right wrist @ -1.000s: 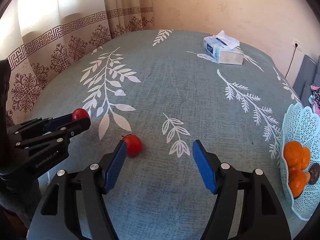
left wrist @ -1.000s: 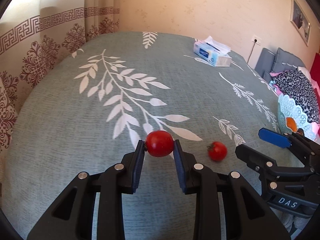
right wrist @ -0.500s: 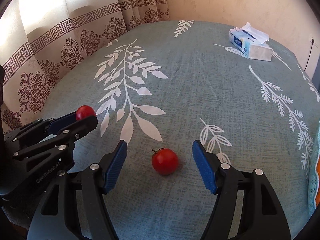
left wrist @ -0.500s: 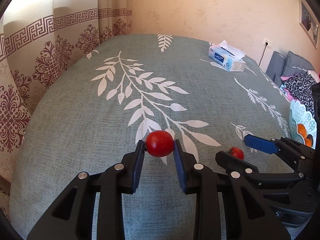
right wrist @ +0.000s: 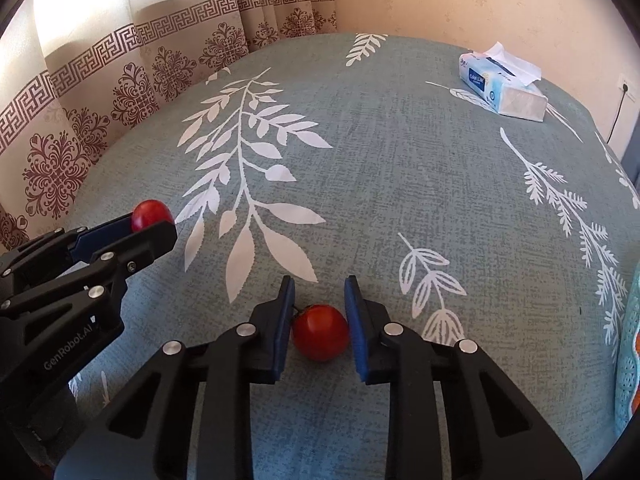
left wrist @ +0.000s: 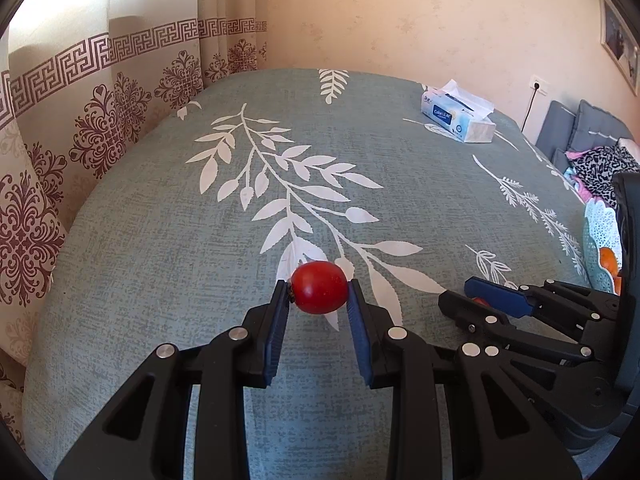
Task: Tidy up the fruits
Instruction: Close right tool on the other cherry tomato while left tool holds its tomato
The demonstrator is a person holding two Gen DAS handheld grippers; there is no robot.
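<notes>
My left gripper (left wrist: 319, 290) is shut on a red tomato (left wrist: 319, 287) and holds it above the grey-green leaf-print cloth (left wrist: 320, 184). It shows at the left of the right wrist view (right wrist: 154, 224) with that tomato (right wrist: 150, 213). My right gripper (right wrist: 319, 292) has closed around a second red tomato (right wrist: 320, 332) that lies on the cloth; both pads touch its sides. In the left wrist view the right gripper (left wrist: 472, 298) is low at the right and mostly hides that tomato (left wrist: 479, 301).
A blue and white tissue box (right wrist: 502, 88) lies at the far right of the cloth. A pale blue lace basket (left wrist: 596, 240) with orange fruit (left wrist: 608, 258) stands at the right edge. Patterned curtains (left wrist: 100, 120) hang along the left.
My right gripper moved forward over the second tomato and its jaws closed from wide open onto it. My left gripper kept its tomato and shifted slightly.
</notes>
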